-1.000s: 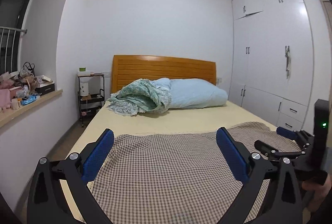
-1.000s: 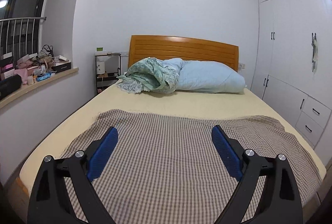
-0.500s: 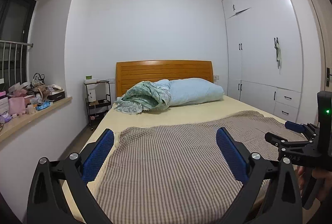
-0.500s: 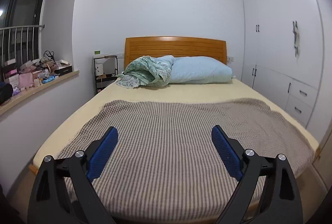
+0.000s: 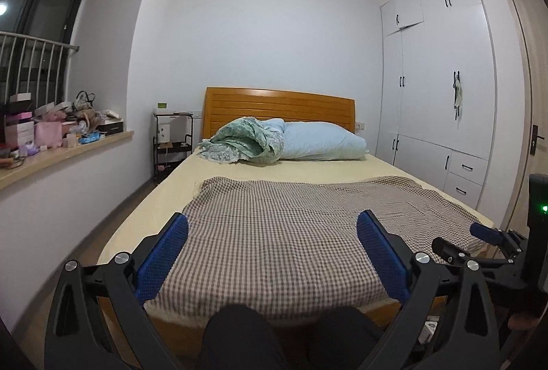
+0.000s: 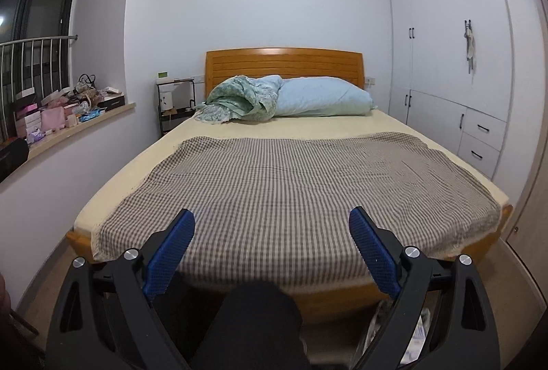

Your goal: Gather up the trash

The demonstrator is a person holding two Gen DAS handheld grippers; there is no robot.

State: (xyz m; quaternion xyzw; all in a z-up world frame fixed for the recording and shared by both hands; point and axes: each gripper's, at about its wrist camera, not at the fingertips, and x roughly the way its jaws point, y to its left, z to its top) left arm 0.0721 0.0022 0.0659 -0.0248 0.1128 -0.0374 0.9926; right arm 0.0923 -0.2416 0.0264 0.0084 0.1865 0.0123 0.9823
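No lettering can be read anywhere; the boxes (image 5: pixel 20 127) on the window ledge (image 5: pixel 68 154) are too small to make out.

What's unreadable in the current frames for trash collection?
- Floor by the bed foot, right wrist view: something pale lies there, hidden by the right tool frame.
- Same spot, left wrist view: cut off behind the left tool and the person's knees.
- Windowsill clutter: too small to tell trash from belongings.
- Bedside shelf: items too small.
- Under the bed: hidden.
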